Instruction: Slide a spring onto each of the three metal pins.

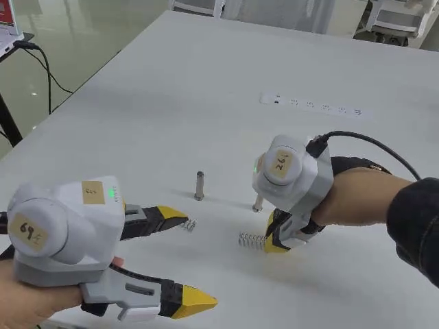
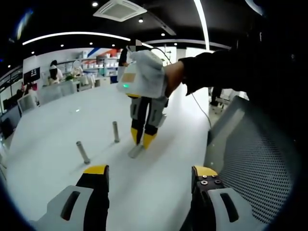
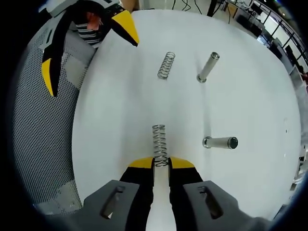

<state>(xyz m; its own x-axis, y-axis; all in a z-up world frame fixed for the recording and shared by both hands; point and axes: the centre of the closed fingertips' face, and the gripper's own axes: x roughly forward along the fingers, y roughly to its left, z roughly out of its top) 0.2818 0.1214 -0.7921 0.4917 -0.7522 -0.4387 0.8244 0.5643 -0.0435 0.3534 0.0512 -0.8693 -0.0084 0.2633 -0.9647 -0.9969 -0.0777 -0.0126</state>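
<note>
While one spring [image 3: 159, 139] sits pinched at one end in your right gripper [image 3: 161, 163], low over the white table [image 1: 206, 110], the nearer pin [image 1: 258, 203] stands upright just beside it. The farther pin [image 1: 199, 185] and a loose spring [image 1: 189, 224] sit further left, near your left gripper [image 2: 150, 171], its jaws wide and empty.

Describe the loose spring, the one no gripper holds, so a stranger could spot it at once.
On the white workbench, find the left gripper with its yellow-tipped fingers. Just off the tip of the farther finger lies a small coiled metal spring, flat on the surface. Unlike the other spring, clamped in the right gripper, it lies free.
</note>
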